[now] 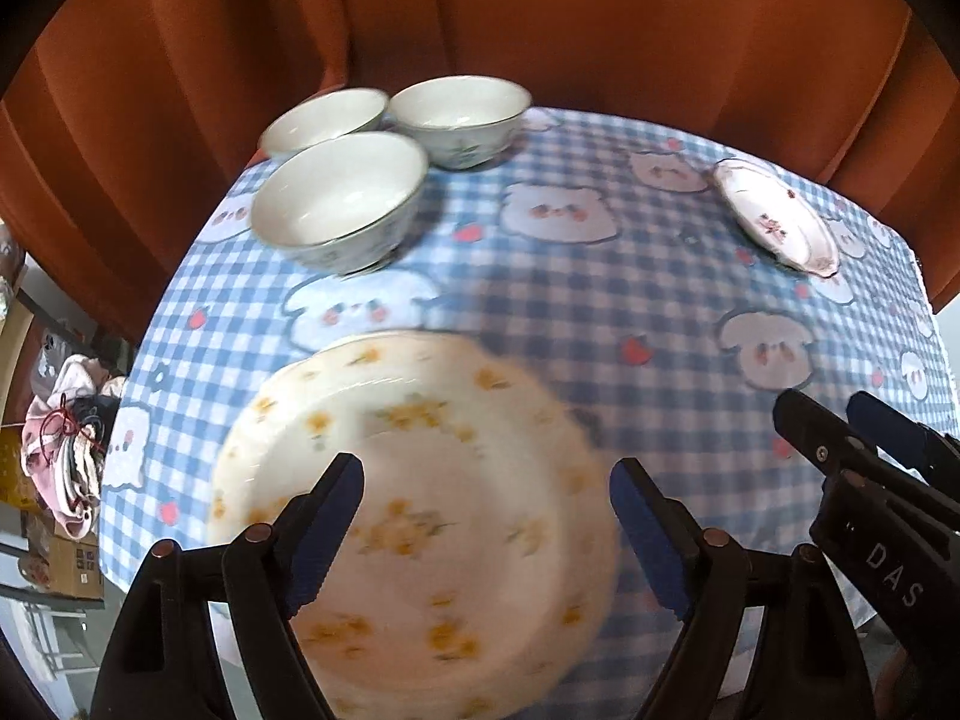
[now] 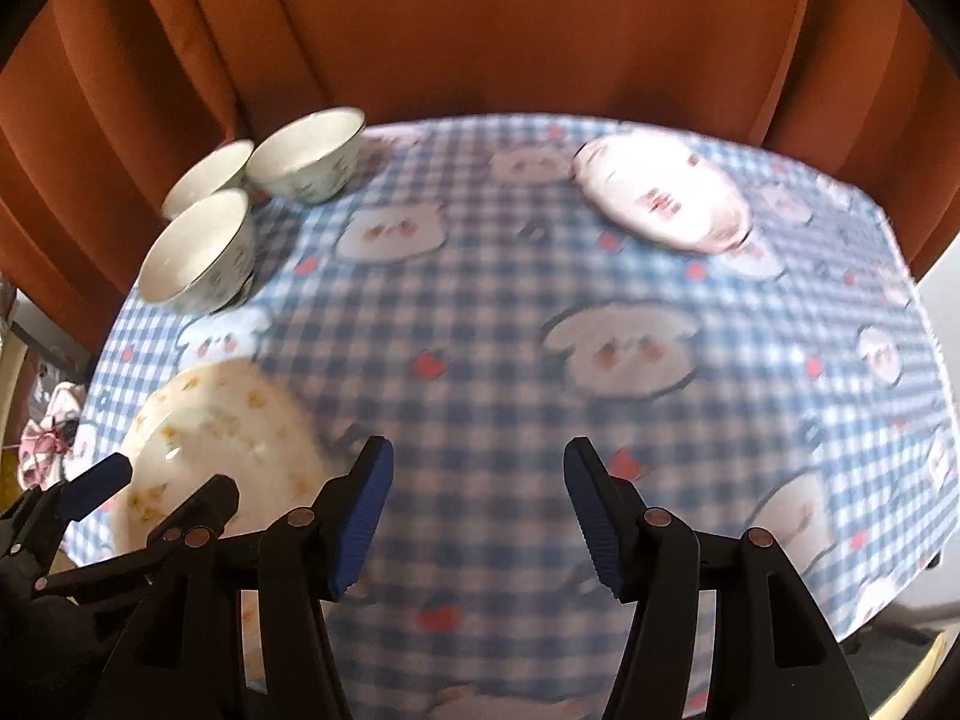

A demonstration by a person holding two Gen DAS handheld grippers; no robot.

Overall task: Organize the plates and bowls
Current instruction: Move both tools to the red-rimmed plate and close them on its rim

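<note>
The left gripper [image 1: 486, 525] is wide open above a big plate with yellow flowers [image 1: 420, 516], which lies right under its blue fingertips [image 1: 336, 516]. Past the plate, far ahead and to the left, three white bowls [image 1: 339, 204] sit close together on the checked worktop [image 1: 600, 312]. Far ahead on the right lies a small pink-flowered plate [image 1: 777, 216]. The right gripper [image 1: 852, 438] pokes in from the right, just beside the left one.

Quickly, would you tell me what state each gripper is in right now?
Left gripper: open, above the yellow-flowered plate, holding nothing.
Right gripper: open, holding nothing.
</note>
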